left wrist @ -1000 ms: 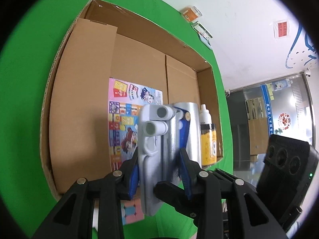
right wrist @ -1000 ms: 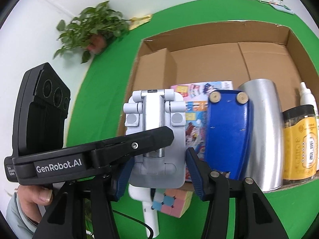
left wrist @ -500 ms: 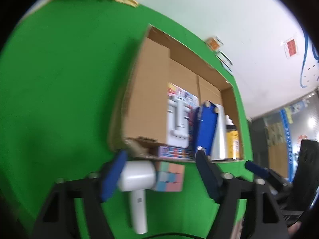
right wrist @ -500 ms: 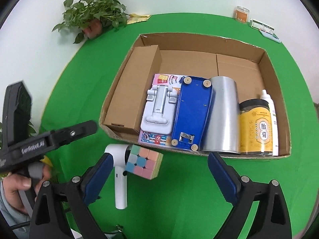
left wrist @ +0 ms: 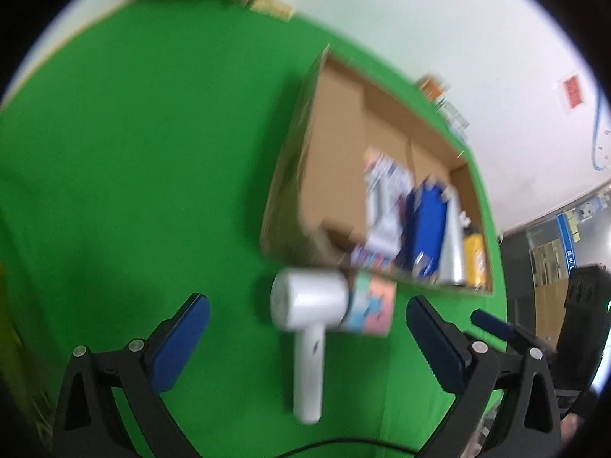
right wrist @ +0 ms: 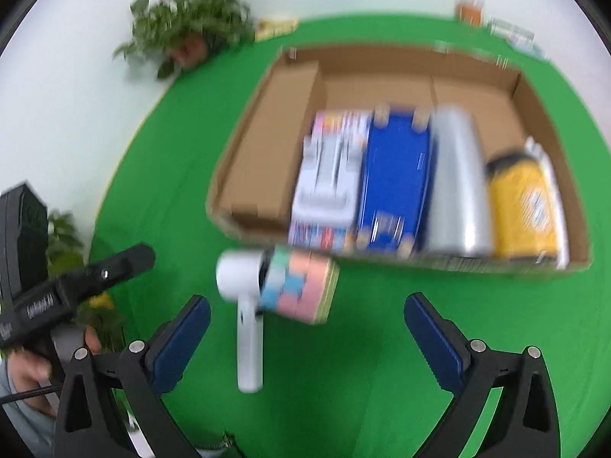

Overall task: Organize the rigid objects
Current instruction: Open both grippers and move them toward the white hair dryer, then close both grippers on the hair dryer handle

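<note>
Both grippers (left wrist: pixel 307 337) (right wrist: pixel 307 337) wide, empty; white dryer (right wrist: pixel 244 305) and cube (right wrist: pixel 301 286) just outside box's near edge (right wrist: pixel 439 263); bare green cloth (left wrist: pixel 133 152) leftward

White hair dryer (right wrist: pixel 244 305), pastel-checked cube (right wrist: pixel 301 286), green tablecloth (right wrist: pixel 382 362).

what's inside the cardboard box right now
In the box: a grey stand lying on a colourful pack, a blue case, a silver cylinder, a yellow jar. The pack is mostly covered.
</note>
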Demonstrator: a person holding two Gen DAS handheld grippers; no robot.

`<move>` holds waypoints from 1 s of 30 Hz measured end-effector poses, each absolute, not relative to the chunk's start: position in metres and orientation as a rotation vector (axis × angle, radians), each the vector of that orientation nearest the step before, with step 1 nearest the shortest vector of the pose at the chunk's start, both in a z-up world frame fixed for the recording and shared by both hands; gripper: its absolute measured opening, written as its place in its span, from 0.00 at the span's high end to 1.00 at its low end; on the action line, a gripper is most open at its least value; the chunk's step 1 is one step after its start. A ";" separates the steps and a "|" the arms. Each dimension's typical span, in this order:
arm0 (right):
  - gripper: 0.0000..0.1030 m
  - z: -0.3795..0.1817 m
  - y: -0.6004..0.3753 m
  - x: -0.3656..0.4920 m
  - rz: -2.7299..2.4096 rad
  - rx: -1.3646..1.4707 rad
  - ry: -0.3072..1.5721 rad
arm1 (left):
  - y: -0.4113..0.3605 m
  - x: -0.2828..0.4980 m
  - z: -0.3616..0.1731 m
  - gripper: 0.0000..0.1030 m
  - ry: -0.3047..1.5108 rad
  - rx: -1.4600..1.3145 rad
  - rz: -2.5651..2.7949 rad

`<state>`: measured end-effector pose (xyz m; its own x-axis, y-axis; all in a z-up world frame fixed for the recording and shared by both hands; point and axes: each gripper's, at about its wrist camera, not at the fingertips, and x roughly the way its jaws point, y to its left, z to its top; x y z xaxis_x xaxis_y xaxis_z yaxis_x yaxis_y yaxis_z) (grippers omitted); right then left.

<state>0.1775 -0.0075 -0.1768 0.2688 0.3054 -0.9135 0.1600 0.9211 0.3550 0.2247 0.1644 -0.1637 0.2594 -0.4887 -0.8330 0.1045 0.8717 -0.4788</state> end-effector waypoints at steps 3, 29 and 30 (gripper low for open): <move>0.01 -0.220 0.008 0.160 0.129 0.456 1.427 | 0.170 0.214 -0.185 0.01 1.307 -0.376 -0.394; 0.72 -0.326 0.081 0.116 0.420 0.490 1.372 | 0.113 0.188 -0.262 0.73 1.518 -0.330 -0.582; 0.72 -0.326 0.078 0.112 0.428 0.499 1.380 | 0.113 0.182 -0.263 0.73 1.535 -0.343 -0.583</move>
